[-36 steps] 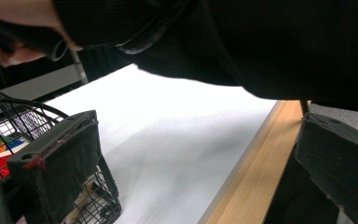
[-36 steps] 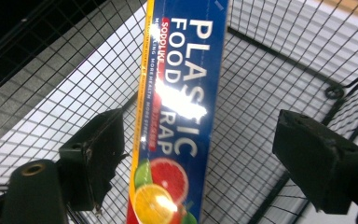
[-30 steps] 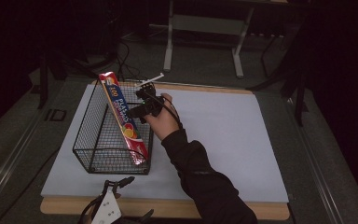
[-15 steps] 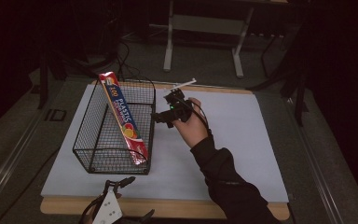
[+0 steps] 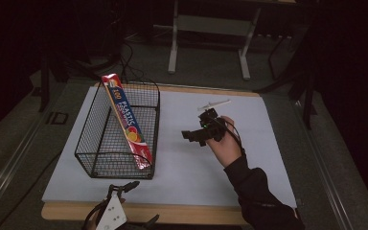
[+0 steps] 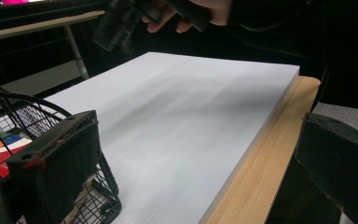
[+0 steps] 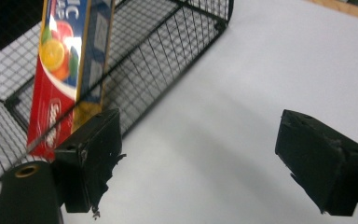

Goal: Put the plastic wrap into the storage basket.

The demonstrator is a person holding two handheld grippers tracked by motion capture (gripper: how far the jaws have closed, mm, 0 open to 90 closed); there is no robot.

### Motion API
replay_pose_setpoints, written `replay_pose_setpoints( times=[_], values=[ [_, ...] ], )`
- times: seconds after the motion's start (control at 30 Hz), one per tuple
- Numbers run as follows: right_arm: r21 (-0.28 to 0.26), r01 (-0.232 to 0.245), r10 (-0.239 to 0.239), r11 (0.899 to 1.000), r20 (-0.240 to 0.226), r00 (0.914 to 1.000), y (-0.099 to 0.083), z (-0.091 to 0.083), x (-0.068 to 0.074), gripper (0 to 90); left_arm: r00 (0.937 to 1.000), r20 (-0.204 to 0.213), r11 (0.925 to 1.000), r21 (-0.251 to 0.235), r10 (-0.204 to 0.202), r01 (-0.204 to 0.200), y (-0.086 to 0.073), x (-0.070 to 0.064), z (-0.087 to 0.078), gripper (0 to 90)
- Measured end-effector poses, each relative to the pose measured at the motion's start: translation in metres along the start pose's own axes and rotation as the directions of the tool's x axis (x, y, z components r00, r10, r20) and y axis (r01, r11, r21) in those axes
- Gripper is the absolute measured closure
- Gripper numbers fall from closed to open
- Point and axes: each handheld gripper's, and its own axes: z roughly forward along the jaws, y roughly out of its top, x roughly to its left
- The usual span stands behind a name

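My right gripper (image 5: 190, 136) hovers over the white board (image 5: 249, 158), jaws wide apart, holding nothing. The long box (image 5: 127, 122) leans tilted inside the wire basket (image 5: 93, 143). My left gripper (image 5: 124, 189) sits at the near edge, jaws spread, empty.

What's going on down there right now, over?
Right gripper open, empty, over the white mat. Left gripper open at the near edge. Plastic-wrap box leaning inside wire basket. Nothing in the way.

place: lab/test rig | cues: dark room, white board (image 5: 249, 158) on wood table (image 5: 172, 213), floor cables (image 5: 129, 57), metal stand (image 5: 211, 24)
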Motion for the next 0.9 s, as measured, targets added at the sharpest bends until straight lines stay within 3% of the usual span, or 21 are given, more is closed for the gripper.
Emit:
replay_pose_setpoints(
  times=[0.33, 0.43, 0.73, 0.9],
  values=[
    [0.000, 0.000, 0.000, 1.000, -0.003, 1.0000, -0.032, -0.008, -0.008, 13.7, 1.0000, 0.000, 1.0000, 0.005, 0.002, -0.002, 0.000, 0.000, 0.001, 0.6],
    [-0.005, 0.015, -0.015, 1.000, -0.004, 0.9999, -0.053, -0.012, -0.008, 13.6, 1.0000, -0.001, 1.0000, 0.006, 0.004, -0.004, 0.000, 0.000, 0.001, 0.6],
    [0.025, 0.014, -0.013, 1.000, -0.004, 0.9999, -0.088, -0.010, -0.016, 13.5, 1.0000, 0.000, 0.9999, 0.008, 0.007, -0.007, 0.000, -0.001, 0.001, 0.6],
    [-0.005, 0.000, 0.000, 1.000, 0.003, 1.0000, -0.101, -0.014, -0.021, 13.4, 1.0000, 0.000, 0.9999, 0.012, 0.008, -0.008, -0.001, -0.001, 0.002, 0.6]
  ],
)
